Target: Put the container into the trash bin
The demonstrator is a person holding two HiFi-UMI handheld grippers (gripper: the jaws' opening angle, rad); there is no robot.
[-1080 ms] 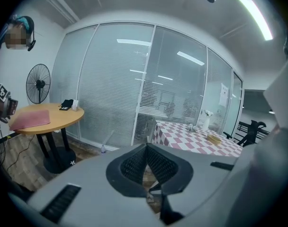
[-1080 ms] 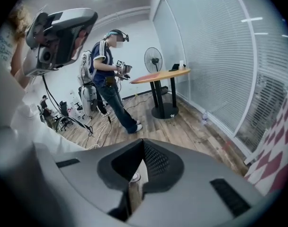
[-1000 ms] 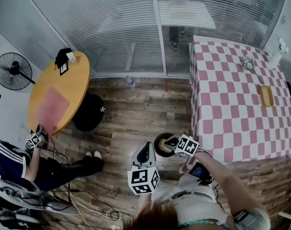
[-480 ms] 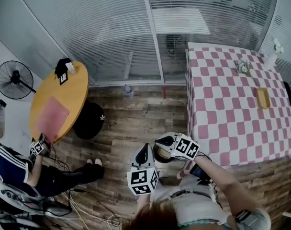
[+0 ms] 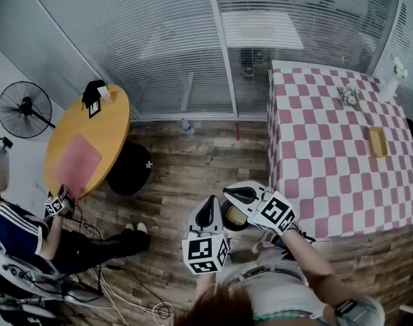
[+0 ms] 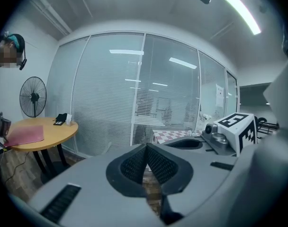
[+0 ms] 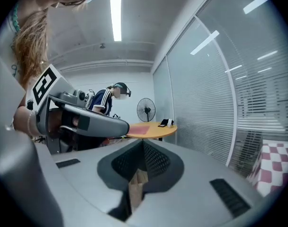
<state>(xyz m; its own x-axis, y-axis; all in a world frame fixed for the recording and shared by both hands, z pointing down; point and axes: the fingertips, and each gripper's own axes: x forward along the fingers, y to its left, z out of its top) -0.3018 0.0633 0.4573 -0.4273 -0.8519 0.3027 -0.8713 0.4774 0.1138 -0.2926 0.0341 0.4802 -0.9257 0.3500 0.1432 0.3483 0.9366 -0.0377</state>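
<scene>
Two tongs sit nearest, both clenched on nothing: the left gripper (image 5: 208,202) and the right gripper (image 5: 228,192). Under them stands one black trash bin (image 5: 227,224) with one tan container (image 5: 238,218) inside. Beyond are one checkered table (image 5: 329,148), one round table (image 5: 111,124), one seated person (image 5: 23,229) and one fan (image 5: 23,109).

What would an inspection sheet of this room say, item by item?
Surface: wood-plank floor.
Job's things: dark trash bin on the floor below the grippers; tan thing inside, probably the container.
Clutter: yellow item on checked table; pink mat on round table.
Grippers: left gripper shut, empty; right gripper shut, empty.
Cables: loose cables on the floor near a seated person.
Surroundings: glass wall with blinds; fan.
</scene>
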